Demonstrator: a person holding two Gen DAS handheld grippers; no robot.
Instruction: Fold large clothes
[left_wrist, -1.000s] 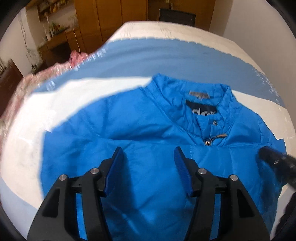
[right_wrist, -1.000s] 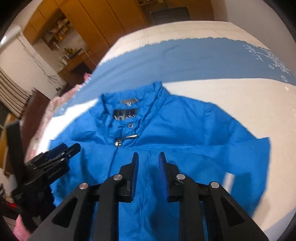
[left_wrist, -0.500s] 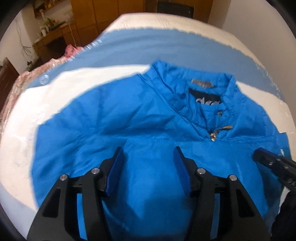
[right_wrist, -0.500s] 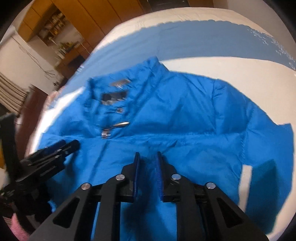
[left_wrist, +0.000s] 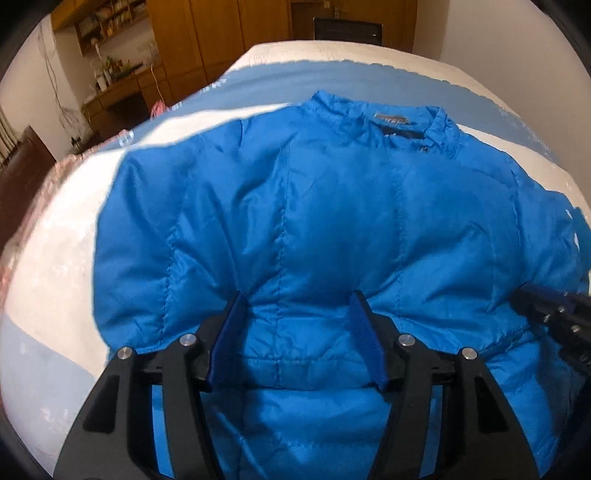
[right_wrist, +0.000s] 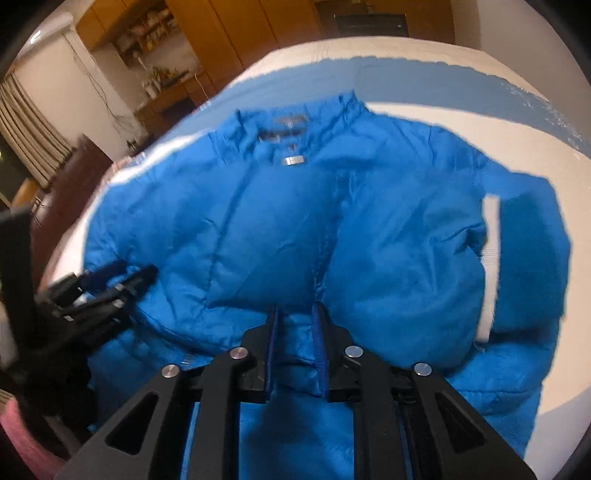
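Observation:
A bright blue padded jacket (left_wrist: 332, 206) lies on the bed, collar (left_wrist: 395, 118) at the far end; it also shows in the right wrist view (right_wrist: 295, 229). Its lower part is folded up over the chest, and the fold edge lies at both grippers. My left gripper (left_wrist: 299, 306) is open, with the jacket's folded hem between its blue pads. My right gripper (right_wrist: 295, 314) is nearly closed, pinching a ridge of the jacket's hem. The right gripper shows at the right edge of the left wrist view (left_wrist: 554, 310). The left gripper shows at the left in the right wrist view (right_wrist: 107, 284).
The bed cover (left_wrist: 74, 229) is white with a blue band (left_wrist: 295, 77) beyond the collar. Wooden cupboards (left_wrist: 221, 37) and a desk (left_wrist: 114, 92) stand behind the bed. A dark wooden piece (right_wrist: 70, 184) stands at the bed's left side.
The jacket's lower part has been brought up over the chest, covering the zip pull and most of the label. Both grippers moved forward with the hem; the right one narrowed.

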